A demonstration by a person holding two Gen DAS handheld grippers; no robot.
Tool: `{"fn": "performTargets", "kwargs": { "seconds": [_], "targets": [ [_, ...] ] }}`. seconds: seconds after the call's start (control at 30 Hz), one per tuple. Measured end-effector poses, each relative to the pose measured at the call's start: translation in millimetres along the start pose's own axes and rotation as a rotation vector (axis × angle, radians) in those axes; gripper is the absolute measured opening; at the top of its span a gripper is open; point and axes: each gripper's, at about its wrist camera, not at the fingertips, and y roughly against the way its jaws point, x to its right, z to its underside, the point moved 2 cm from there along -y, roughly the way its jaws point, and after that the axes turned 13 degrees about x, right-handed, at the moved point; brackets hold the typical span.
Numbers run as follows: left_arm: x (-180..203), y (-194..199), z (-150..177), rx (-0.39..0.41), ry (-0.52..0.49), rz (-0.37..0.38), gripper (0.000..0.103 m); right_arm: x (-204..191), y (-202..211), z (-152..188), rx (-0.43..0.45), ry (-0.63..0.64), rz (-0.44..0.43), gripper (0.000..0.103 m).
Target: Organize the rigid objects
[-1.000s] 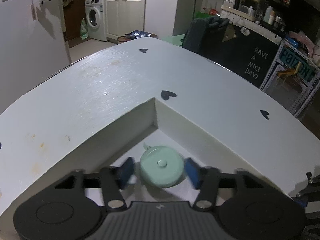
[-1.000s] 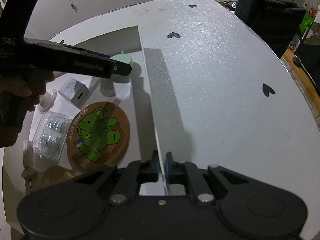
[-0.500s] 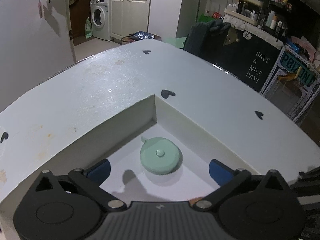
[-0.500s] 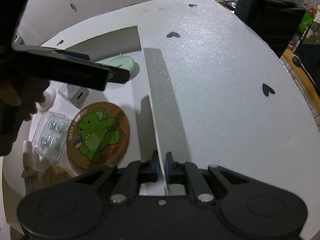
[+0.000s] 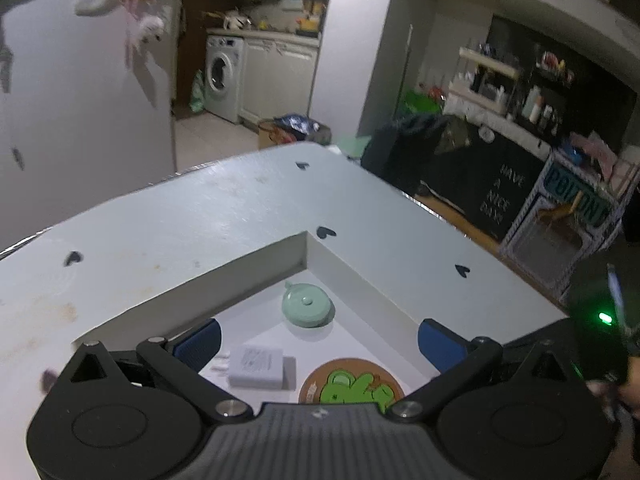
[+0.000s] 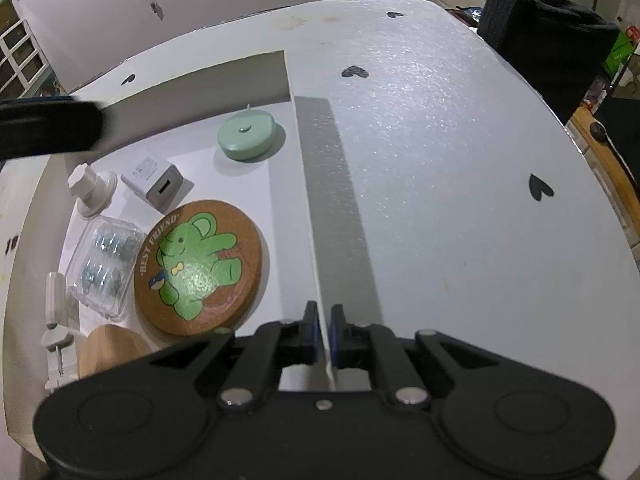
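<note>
A mint-green round tape measure [image 5: 307,306] [image 6: 247,136] lies alone in the far corner of a white open box [image 5: 240,276]. My left gripper [image 5: 318,340] hangs open and wide above the box's near part, holding nothing; in the right wrist view one of its fingers [image 6: 48,128] shows as a dark blur at the left. My right gripper [image 6: 325,336] is shut on the box's thin right wall [image 6: 310,216]. Inside the box also lie a white charger [image 6: 154,182], a cork coaster with a green elephant [image 6: 200,264] and a clear plastic case [image 6: 104,256].
The box sits on a white table [image 6: 440,160] marked with small black hearts. A white knob [image 6: 90,190], a white clip [image 6: 56,320] and a wooden piece [image 6: 108,348] fill the box's left side. A dark draped chair [image 6: 544,36] stands beyond the table's far right edge.
My left gripper opened off the tape measure, then rose and drew back from it; the tape measure stays in the corner. The right gripper kept still on the wall.
</note>
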Motion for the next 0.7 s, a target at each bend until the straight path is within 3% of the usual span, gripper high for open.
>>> {"fn": "performTargets", "kwargs": {
  "seconds": [0.17, 0.23, 0.4, 0.7],
  "targets": [
    [-6.5, 54.1, 9.5, 0.029, 0.026, -0.074, 0.103, -4.7, 0.3, -2.1, -0.002, 0.039, 0.018, 0.01],
    [-11.8, 74.0, 13.9, 0.039, 0.051, -0.09, 0.103, -10.8, 4.9, -5.0, 0.014, 0.075, 0.033, 0.022],
    [-26.1, 120.7, 27.7, 0.076, 0.104, -0.151, 0.103, -31.4, 41.3, -19.6, 0.148, 0.075, 0.016, 0.049],
    [-34.0, 204.0, 43.3, 0.174, 0.15, -0.281, 0.103, -88.8, 133.1, -13.2, 0.362, 0.062, -0.034, 0.072]
  ]
}}
